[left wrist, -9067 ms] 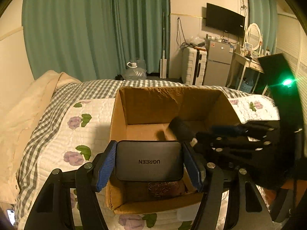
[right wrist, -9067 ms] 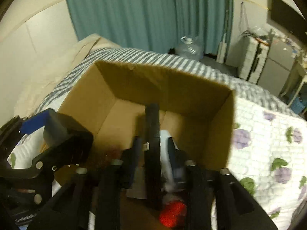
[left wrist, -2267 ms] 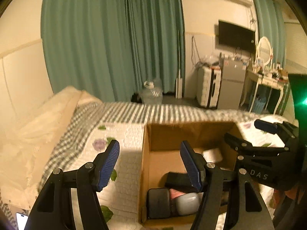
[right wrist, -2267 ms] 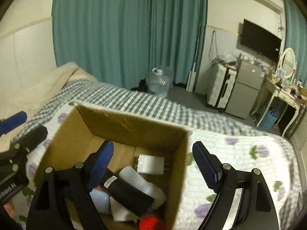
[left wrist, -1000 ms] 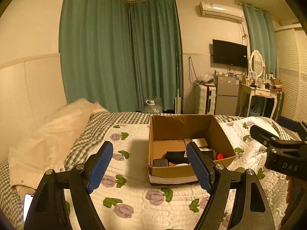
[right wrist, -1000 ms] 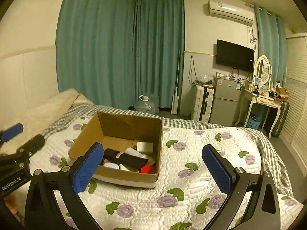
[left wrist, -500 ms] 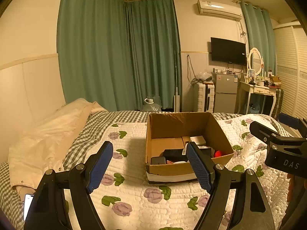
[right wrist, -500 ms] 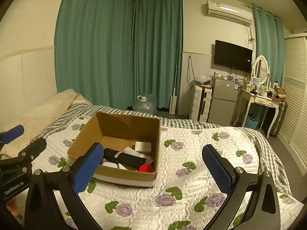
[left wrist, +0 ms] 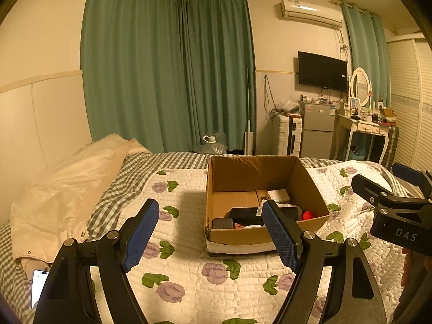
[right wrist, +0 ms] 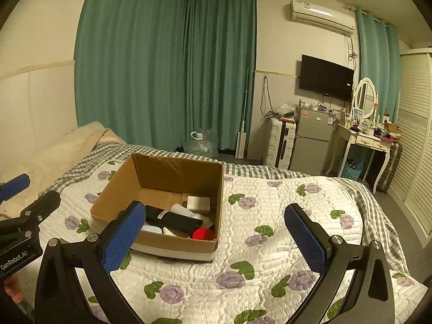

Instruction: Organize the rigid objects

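An open cardboard box [left wrist: 255, 172] [right wrist: 172, 172] sits on the flowered quilt in the middle of the bed. Inside lie a black box [right wrist: 168, 220], a white charger block [right wrist: 199, 204], a red ball [right wrist: 203, 234], a dark power bank [left wrist: 222, 223] and other small items. My left gripper [left wrist: 212, 236] is open and empty, held well back from the box. My right gripper [right wrist: 214, 239] is also open and empty, back from the box's near right corner. Each gripper shows at the edge of the other's view.
A cream duvet [left wrist: 67, 186] is bunched along the bed's left side, with a phone [left wrist: 39, 286] beside it. Beyond the bed stand green curtains, a water jug [right wrist: 198, 145], a suitcase [right wrist: 278, 144], a small fridge [right wrist: 313, 140] and a dressing table [right wrist: 364, 140].
Both grippers let go of their objects into the box, opened, and drew up and back from it. Over the last second they have hardly moved.
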`<action>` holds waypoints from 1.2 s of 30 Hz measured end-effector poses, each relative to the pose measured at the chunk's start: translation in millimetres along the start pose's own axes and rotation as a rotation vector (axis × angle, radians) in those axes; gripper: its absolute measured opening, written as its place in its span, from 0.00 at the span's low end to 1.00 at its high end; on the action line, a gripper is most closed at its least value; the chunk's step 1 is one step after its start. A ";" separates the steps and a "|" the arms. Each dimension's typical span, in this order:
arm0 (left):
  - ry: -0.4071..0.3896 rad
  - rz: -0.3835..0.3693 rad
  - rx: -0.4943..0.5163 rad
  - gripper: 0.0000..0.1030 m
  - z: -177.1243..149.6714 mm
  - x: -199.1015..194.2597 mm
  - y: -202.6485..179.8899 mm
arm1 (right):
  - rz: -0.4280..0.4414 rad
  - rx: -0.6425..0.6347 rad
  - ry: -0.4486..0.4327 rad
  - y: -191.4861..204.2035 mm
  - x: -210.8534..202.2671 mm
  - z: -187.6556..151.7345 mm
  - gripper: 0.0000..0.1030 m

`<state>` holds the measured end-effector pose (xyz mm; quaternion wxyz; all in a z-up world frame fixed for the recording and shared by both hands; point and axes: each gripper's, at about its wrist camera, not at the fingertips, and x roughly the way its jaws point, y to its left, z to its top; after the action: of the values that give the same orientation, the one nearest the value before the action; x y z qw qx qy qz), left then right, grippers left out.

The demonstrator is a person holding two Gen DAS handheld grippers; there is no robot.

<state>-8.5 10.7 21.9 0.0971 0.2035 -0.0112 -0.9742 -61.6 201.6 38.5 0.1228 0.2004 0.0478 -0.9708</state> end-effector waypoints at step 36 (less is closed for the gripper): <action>0.009 0.002 0.014 0.79 -1.5 0.5 -2.0 | -0.011 0.002 0.013 -2.3 3.7 -3.7 1.00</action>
<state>-8.8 12.6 20.2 0.0969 0.2086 -0.0179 -0.9730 -64.1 203.5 33.8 0.1172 0.2068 0.0489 -0.9701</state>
